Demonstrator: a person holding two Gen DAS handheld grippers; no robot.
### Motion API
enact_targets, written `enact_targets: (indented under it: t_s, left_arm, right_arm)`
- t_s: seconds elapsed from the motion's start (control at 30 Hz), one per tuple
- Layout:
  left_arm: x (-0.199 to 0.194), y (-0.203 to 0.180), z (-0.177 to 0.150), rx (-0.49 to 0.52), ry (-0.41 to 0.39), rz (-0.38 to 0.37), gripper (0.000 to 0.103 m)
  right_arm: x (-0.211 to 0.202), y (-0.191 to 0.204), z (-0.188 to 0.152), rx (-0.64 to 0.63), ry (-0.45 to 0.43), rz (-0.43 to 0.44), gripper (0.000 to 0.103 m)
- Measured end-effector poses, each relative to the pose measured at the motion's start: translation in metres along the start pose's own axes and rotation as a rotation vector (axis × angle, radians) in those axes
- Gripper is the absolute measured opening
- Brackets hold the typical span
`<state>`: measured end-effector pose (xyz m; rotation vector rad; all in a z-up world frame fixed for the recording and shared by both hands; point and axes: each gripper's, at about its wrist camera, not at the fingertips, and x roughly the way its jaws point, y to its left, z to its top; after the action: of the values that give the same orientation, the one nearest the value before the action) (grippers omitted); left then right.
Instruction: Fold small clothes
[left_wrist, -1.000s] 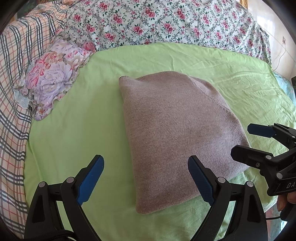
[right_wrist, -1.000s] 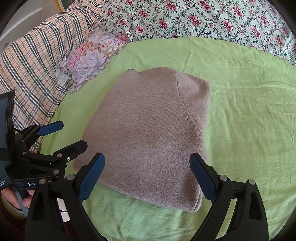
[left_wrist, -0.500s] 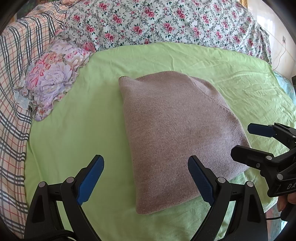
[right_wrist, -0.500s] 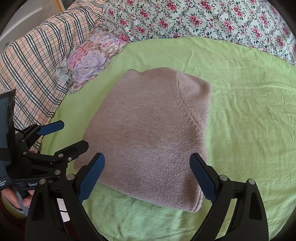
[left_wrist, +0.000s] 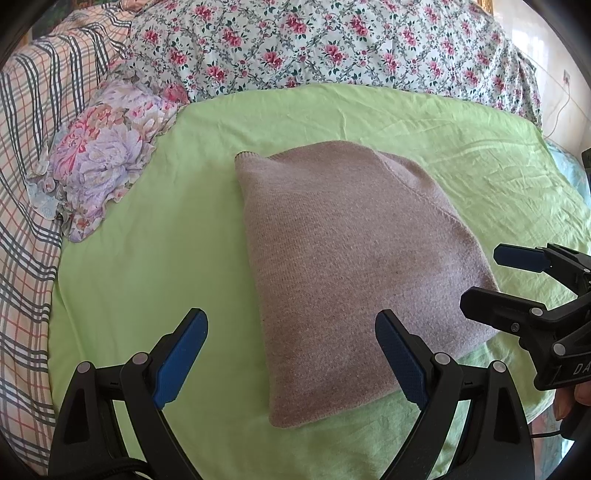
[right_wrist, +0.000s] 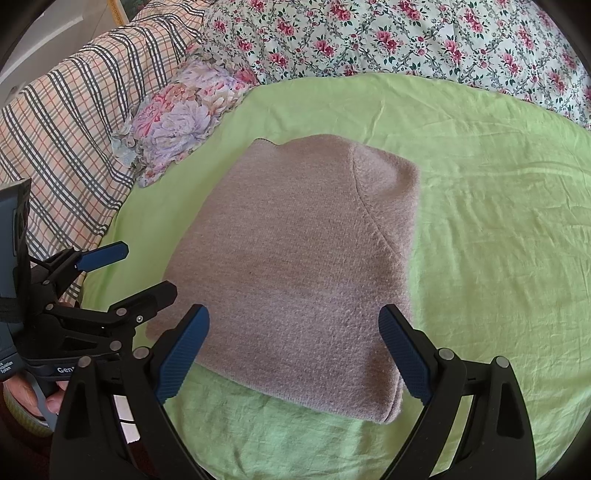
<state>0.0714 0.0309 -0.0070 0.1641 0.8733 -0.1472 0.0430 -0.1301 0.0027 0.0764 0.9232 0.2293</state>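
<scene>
A mauve knitted garment (left_wrist: 343, 266) lies folded into a compact rectangle on the light green sheet (left_wrist: 147, 258); it also shows in the right wrist view (right_wrist: 306, 273). My left gripper (left_wrist: 291, 354) is open and empty, held above the garment's near left corner. My right gripper (right_wrist: 293, 354) is open and empty above the garment's near edge. The right gripper shows at the right of the left wrist view (left_wrist: 498, 284), and the left gripper at the left of the right wrist view (right_wrist: 129, 273). Neither touches the garment.
A purple-pink flowered pillow (left_wrist: 99, 162) lies at the sheet's far left. A plaid blanket (left_wrist: 26, 155) covers the left side. A rose-print quilt (left_wrist: 332, 48) runs along the back. The sheet's near edge drops off below the grippers.
</scene>
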Motion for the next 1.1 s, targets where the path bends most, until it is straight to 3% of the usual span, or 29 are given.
enact_targets:
  t_s: [1.1]
  left_arm:
    - [-0.0002, 0.0031, -0.0022, -0.004, 0.001, 0.004, 0.093]
  right_arm:
    - [0.0007, -0.0029, 0.0004, -0.006, 0.002, 0.004, 0.093]
